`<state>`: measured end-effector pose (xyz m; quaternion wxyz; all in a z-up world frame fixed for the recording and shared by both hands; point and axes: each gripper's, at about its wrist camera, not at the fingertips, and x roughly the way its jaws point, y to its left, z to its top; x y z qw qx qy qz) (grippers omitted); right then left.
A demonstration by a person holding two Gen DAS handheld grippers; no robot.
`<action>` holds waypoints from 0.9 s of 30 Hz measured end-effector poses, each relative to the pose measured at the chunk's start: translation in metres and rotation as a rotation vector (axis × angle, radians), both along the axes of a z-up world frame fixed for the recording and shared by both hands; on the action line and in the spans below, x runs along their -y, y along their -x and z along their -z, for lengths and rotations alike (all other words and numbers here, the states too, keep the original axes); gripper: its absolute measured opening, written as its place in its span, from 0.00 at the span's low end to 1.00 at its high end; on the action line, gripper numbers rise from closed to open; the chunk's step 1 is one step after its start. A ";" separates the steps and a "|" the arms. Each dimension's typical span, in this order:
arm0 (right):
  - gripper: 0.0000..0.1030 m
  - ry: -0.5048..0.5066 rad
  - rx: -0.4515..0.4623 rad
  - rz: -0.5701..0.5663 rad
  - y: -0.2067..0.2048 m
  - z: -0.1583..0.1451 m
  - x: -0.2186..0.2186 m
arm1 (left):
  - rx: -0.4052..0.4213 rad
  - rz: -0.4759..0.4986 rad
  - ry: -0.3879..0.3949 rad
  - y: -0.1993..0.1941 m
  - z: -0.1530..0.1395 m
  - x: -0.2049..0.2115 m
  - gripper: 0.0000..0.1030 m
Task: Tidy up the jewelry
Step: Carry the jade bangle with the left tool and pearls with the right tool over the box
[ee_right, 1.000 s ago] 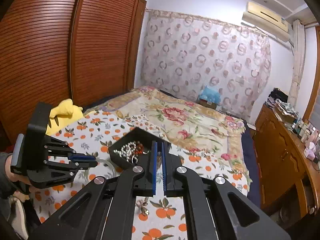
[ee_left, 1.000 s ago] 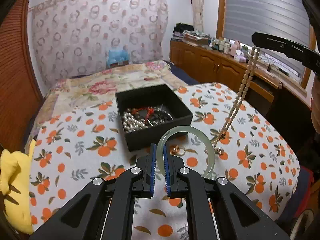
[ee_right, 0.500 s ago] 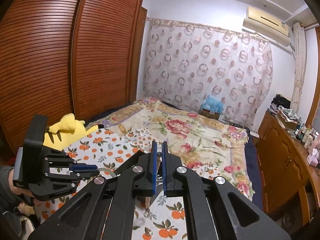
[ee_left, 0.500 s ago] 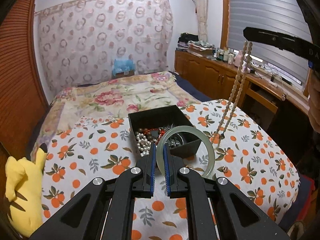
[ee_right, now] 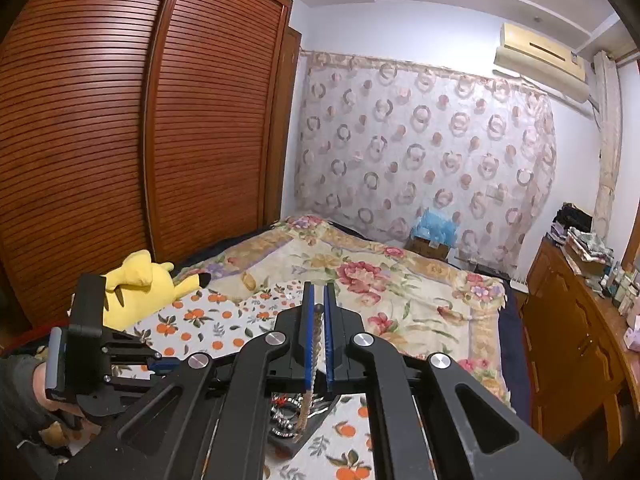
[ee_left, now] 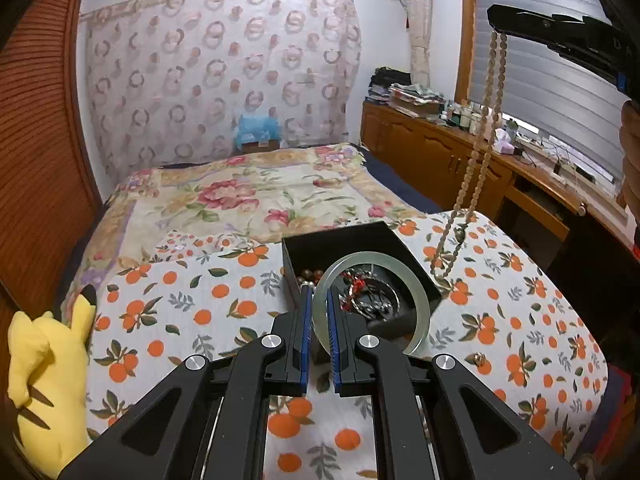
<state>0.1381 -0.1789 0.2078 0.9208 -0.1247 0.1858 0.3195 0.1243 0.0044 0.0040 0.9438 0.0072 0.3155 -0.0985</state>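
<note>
Bangle (ee_left: pixel 372 304) pinched in left fingers (ee_left: pixel 306 320) has risen over box (ee_left: pixel 340 248); right fingers (ee_right: pixel 326 320) still pinch necklace (ee_left: pixel 480 152).

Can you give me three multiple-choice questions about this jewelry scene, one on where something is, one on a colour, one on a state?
1. Where does the low end of the bead necklace hang?
A. inside the box
B. beside the box's right edge, over the orange-print cloth
C. on the yellow plush toy

2. What colour is the bangle held by the left gripper?
A. pale green
B. red
C. gold

3. What state is the right gripper in?
A. open, holding nothing
B. shut on the bead necklace
C. shut on the bangle

Answers:
1 B: in the left wrist view the strand ends just right of the black box, above the orange-print cloth.
2 A: the ring is translucent light green.
3 B: beads run between its closed fingers.
</note>
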 end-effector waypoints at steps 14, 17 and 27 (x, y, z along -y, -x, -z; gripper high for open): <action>0.05 0.040 -0.042 0.006 -0.067 0.043 -0.028 | -0.033 -0.019 -0.007 -0.035 0.012 -0.006 0.06; 0.05 0.046 -0.088 -0.003 -0.078 0.066 -0.030 | -0.042 -0.020 -0.010 -0.040 0.015 -0.005 0.06; 0.05 0.097 -0.259 -0.031 -0.093 0.157 -0.043 | -0.069 -0.019 -0.018 -0.057 0.027 -0.004 0.06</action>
